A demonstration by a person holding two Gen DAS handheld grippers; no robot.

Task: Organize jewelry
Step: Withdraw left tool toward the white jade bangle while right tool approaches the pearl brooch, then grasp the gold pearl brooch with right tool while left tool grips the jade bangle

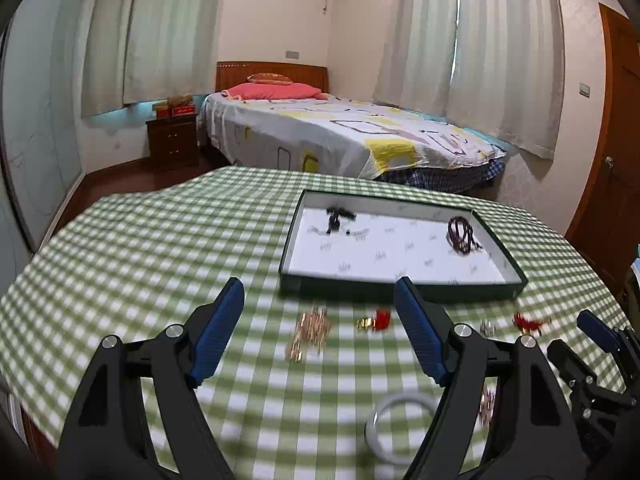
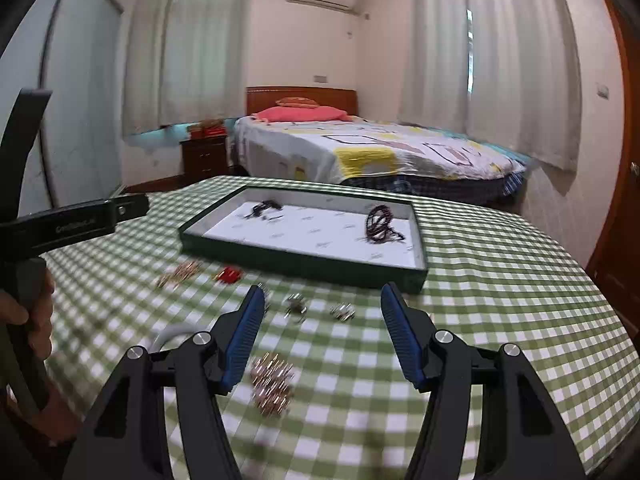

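A dark green tray with a white lining sits on the checked table; it also shows in the right wrist view. In it lie a black piece and a dark red bead string. Loose on the cloth are a gold chain, a red piece, a white bangle, small silver pieces and a rose-gold chain. My left gripper is open and empty above the gold chain. My right gripper is open and empty above the silver pieces.
The green checked tablecloth covers a round table. Another red piece lies at the right. My right gripper's body shows at the right edge of the left wrist view. A bed stands beyond the table.
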